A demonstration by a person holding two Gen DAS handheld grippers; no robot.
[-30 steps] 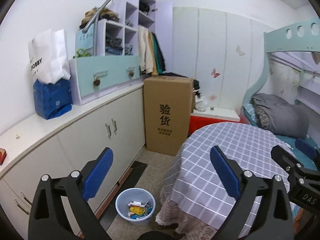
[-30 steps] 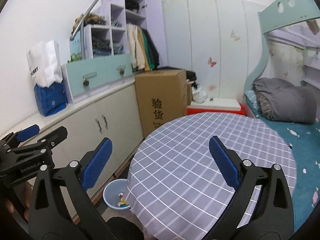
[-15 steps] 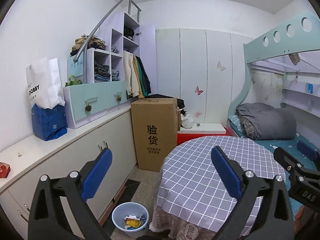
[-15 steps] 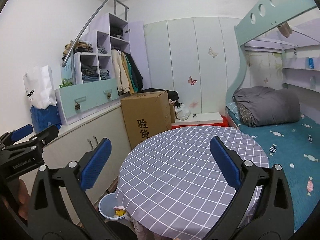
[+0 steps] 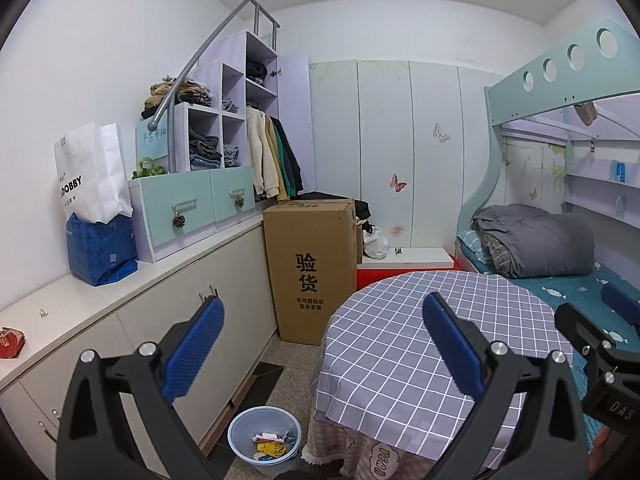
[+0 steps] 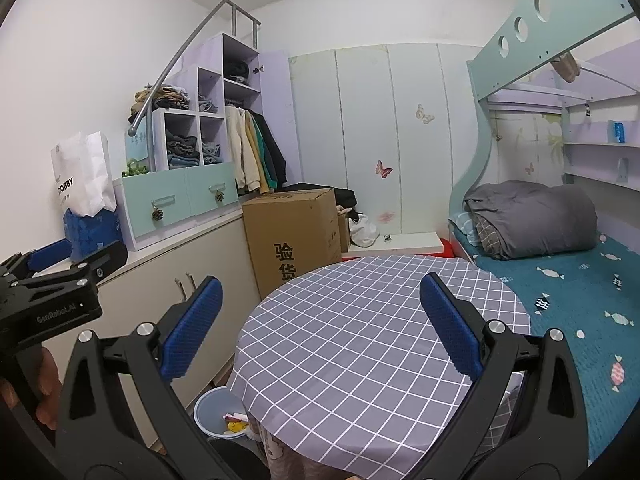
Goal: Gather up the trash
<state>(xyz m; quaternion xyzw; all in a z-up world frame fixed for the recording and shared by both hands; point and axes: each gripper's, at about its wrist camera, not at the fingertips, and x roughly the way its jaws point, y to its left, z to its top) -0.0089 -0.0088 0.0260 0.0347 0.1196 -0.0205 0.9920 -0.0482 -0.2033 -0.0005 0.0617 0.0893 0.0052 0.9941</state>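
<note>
Both the left hand-held gripper [image 5: 322, 344] and right hand-held gripper [image 6: 320, 326] gape apart, holding nothing. Only the left view shows the whole trash bin [image 5: 265, 438] on the floor beside the checked desk [image 5: 400, 344]; the right view half hides it.

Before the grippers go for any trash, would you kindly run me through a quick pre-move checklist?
1. Left gripper open, holding nothing: ok.
2. Right gripper open, holding nothing: ok.
3. Trash bin in view on the floor beside the round table: ok.
4. Room left in the bin: ok, partly filled.
5. Trash on the checked tablecloth: none seen.
6. Red wrapper on the cabinet counter within reach: cannot tell.
</note>
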